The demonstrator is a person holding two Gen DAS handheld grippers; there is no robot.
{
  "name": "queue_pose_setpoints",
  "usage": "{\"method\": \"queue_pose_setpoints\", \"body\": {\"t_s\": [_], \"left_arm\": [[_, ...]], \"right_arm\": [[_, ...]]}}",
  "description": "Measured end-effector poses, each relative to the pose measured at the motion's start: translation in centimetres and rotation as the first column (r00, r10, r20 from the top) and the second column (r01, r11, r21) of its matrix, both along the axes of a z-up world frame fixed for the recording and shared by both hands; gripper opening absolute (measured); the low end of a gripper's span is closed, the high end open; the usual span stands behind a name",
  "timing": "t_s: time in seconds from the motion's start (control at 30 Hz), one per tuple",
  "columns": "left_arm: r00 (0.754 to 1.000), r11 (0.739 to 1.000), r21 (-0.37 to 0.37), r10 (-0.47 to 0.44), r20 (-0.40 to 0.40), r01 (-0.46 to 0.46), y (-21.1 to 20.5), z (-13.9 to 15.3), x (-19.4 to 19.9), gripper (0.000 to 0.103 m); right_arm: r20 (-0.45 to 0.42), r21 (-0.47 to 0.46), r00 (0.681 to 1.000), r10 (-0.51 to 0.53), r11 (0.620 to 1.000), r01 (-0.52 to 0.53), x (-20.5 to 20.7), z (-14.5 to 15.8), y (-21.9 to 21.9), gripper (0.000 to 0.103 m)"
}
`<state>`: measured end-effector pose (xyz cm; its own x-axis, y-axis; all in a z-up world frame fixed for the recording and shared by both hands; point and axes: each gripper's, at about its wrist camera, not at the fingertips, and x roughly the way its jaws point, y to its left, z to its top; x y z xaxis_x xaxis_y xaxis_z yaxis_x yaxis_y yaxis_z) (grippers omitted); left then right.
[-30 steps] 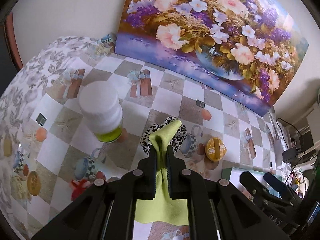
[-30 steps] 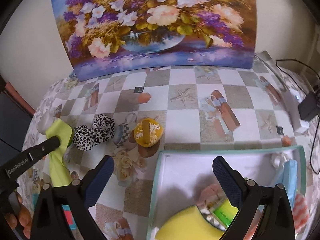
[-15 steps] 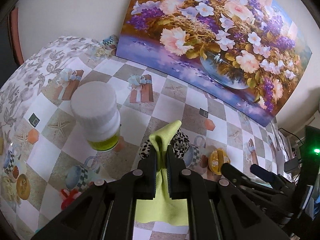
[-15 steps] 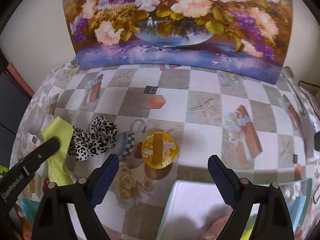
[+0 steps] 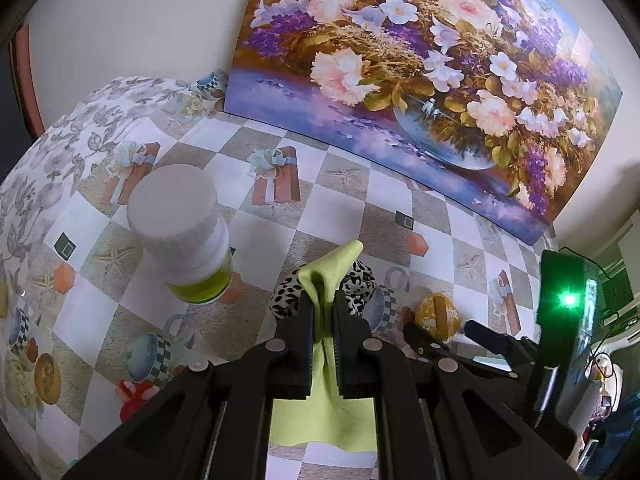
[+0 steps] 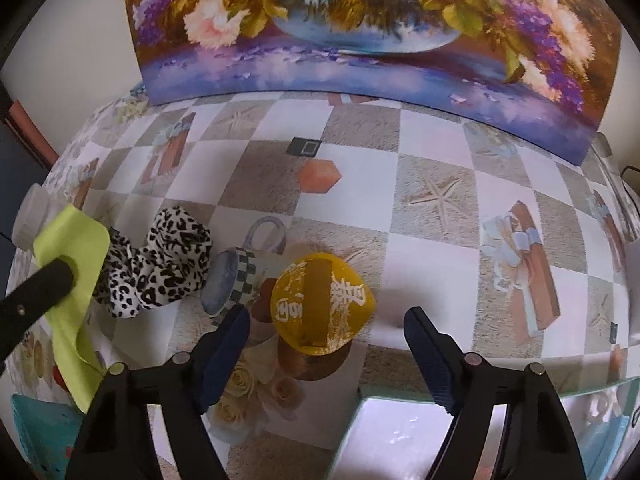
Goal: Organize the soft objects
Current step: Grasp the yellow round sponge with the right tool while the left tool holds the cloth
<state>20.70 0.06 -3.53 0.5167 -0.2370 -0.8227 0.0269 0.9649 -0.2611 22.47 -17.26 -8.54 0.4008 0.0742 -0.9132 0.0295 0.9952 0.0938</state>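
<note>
My left gripper (image 5: 323, 308) is shut on a lime-green cloth (image 5: 326, 420) that hangs from its jaws above the table; the cloth also shows at the left of the right wrist view (image 6: 74, 280). A black-and-white leopard-print scrunchie (image 6: 156, 264) lies on the table just beyond the left gripper (image 5: 360, 284). A small yellow pouch with white characters (image 6: 320, 300) lies right of the scrunchie. My right gripper (image 6: 326, 316) is open, its jaws either side of the near part of the yellow pouch, slightly above it.
A white-capped bottle of green liquid (image 5: 184, 240) stands at the left. A flower painting (image 5: 420, 60) leans on the back wall. A teal-rimmed tray (image 6: 400, 440) sits at the near right under the right gripper. The checkered tablecloth (image 6: 432, 200) covers the table.
My right gripper has moved forward and left from over the tray toward the yellow pouch, now straddling it. The left gripper has held the green cloth and shifted slightly.
</note>
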Motion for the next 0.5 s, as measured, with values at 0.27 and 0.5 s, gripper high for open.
{"method": "queue_pose_setpoints", "body": {"t_s": [0.27,0.5], "left_arm": [[1.000,1.000,-0.009,0.009,-0.004,-0.009,0.49,-0.03,0.00,0.008],[1.000,1.000,-0.014,0.010,-0.015,-0.010,0.67,-0.34,0.09,0.008]], "right_arm": [[0.006,-0.054,1.000,0.030,0.998,-0.030,0.11,-0.18,1.05,0.055],[0.019,-0.035,1.000,0.021,0.999,-0.020,-0.18,0.48,0.39,0.054]]}}
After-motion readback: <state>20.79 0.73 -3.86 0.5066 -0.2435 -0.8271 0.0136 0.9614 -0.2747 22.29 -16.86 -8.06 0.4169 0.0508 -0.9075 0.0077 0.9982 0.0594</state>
